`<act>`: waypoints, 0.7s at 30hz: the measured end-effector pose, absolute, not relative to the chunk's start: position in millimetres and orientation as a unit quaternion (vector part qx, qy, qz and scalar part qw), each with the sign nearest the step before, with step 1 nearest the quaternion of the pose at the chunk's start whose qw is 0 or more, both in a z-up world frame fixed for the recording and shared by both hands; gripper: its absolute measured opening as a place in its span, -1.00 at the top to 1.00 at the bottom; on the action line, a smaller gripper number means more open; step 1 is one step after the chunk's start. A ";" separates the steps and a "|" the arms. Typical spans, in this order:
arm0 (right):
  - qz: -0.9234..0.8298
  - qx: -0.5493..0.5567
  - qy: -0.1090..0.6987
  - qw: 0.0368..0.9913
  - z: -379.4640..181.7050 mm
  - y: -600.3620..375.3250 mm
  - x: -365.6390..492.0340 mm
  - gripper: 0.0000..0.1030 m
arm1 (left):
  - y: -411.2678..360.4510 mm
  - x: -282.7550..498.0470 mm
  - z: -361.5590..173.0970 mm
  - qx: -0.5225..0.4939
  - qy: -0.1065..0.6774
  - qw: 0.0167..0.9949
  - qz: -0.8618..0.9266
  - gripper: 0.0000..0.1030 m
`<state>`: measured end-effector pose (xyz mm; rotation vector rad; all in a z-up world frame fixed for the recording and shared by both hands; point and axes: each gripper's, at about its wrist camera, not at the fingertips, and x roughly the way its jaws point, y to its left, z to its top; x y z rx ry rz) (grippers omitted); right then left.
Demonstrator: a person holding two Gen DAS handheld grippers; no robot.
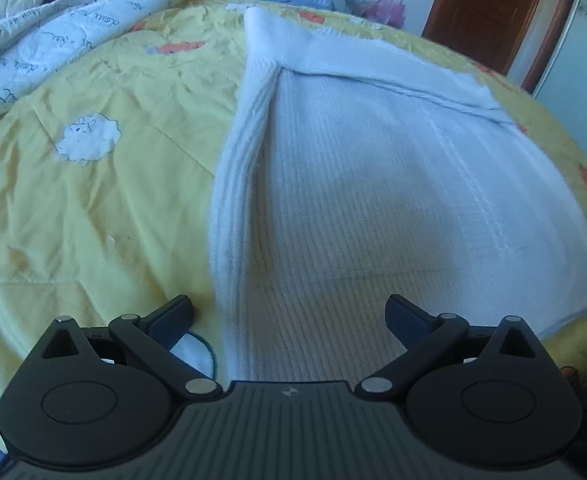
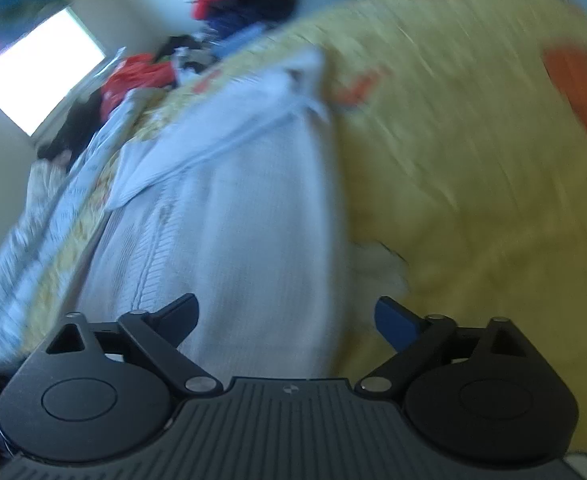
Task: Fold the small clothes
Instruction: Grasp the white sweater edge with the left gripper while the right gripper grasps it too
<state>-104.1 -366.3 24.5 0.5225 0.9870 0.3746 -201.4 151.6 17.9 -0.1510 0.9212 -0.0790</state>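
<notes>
Left wrist view: white knit garment (image 1: 393, 184) flat on yellow bedspread (image 1: 93, 208), left edge folded inward; left gripper (image 1: 289, 316) fingers spread, empty. Right gripper (image 2: 287, 314) fingers spread over the garment's apparently right edge; bare bedspread alongside.

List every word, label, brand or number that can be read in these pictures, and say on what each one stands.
White quilt: dark cursive handwriting is printed on it, but it is too small and distorted to read.
Left hand-held gripper: a small pale emblem on the body, no letters.
Right wrist view: too blurred; no readable text.

Daylight from window (image 2: 41, 76), blown out, right view heavy motion blur, left sharper, fisheye edges.
</notes>
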 end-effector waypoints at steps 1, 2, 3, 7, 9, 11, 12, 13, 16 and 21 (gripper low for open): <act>0.181 0.269 0.478 0.817 17.4 -373.6 -103.5 -0.69 | 151.8 -202.7 18.3 -0.079 0.444 0.891 -0.043 -1.00; 0.188 0.285 0.476 0.810 14.1 -379.0 -105.7 -0.69 | 153.7 -202.8 18.9 -0.090 0.445 0.889 -0.049 -0.99; 0.197 0.300 0.479 0.801 11.3 -382.3 -106.4 -0.66 | 156.4 -202.6 19.6 -0.105 0.447 0.887 -0.058 -0.99; 0.253 0.324 0.511 0.755 2.7 -370.9 -105.9 -0.43 | 164.5 -199.4 20.6 -0.159 0.453 0.873 -0.081 -0.98; 0.286 0.314 0.527 0.736 -1.0 -356.4 -107.5 -0.38 | 169.2 -195.9 21.1 -0.188 0.457 0.864 -0.092 -0.95; 0.306 0.319 0.534 0.721 -4.8 -347.3 -109.7 -0.40 | 178.8 -193.5 20.1 -0.238 0.459 0.849 -0.107 -0.92; 0.308 0.327 0.534 0.717 -7.2 -346.3 -109.3 -0.42 | 184.4 -192.4 18.3 -0.264 0.459 0.841 -0.113 -0.92; 0.308 0.344 0.533 0.710 -10.5 -347.2 -107.7 -0.42 | 190.3 -191.7 16.2 -0.286 0.458 0.833 -0.118 -0.92; 0.304 0.388 0.532 0.689 -21.4 -350.3 -103.5 0.09 | 206.4 -191.1 9.7 -0.347 0.458 0.808 -0.130 -0.92; 0.297 0.384 0.540 0.688 -33.4 -351.5 -101.2 0.76 | 219.9 -194.5 3.6 -0.393 0.472 0.778 -0.134 -0.39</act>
